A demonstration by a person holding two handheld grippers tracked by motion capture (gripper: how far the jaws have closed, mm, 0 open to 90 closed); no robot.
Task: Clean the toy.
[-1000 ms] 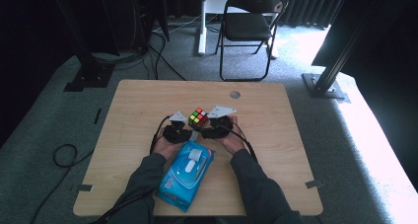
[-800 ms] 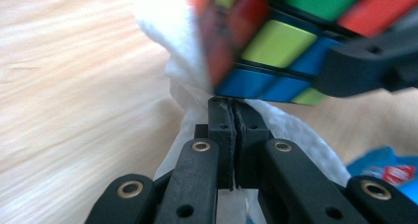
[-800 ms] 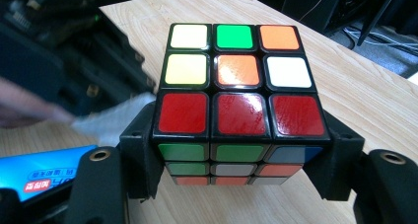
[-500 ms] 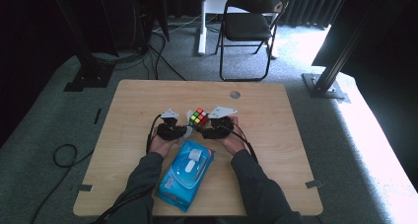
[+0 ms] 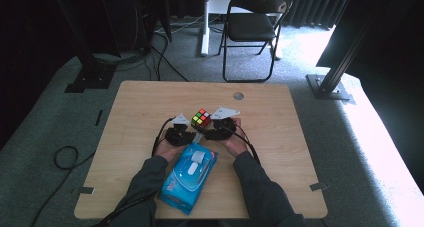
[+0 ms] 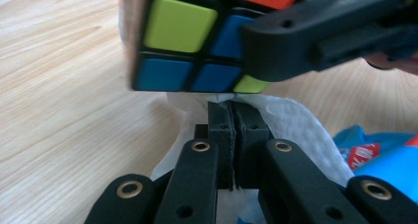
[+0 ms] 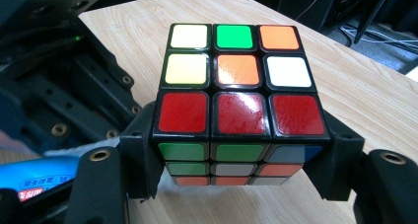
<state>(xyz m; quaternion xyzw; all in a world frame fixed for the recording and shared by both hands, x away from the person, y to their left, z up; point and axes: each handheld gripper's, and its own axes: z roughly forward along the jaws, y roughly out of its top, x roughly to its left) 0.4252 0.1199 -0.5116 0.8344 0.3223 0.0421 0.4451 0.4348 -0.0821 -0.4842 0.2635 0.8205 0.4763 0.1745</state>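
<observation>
Little has shifted since earlier: right gripper (image 7: 241,172) clamps the rigid, slick cube (image 7: 236,100) by opposite sides at frame centre, left gripper (image 6: 231,120) pinching soft wipe (image 6: 291,120)

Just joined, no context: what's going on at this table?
A person works two hand-held grippers on a light wooden table. The right hand-held gripper clamps a multicoloured puzzle cube by its sides. The left hand-held gripper pinches a white wet wipe just under the cube. A blue wipes pack lies between the forearms.
</observation>
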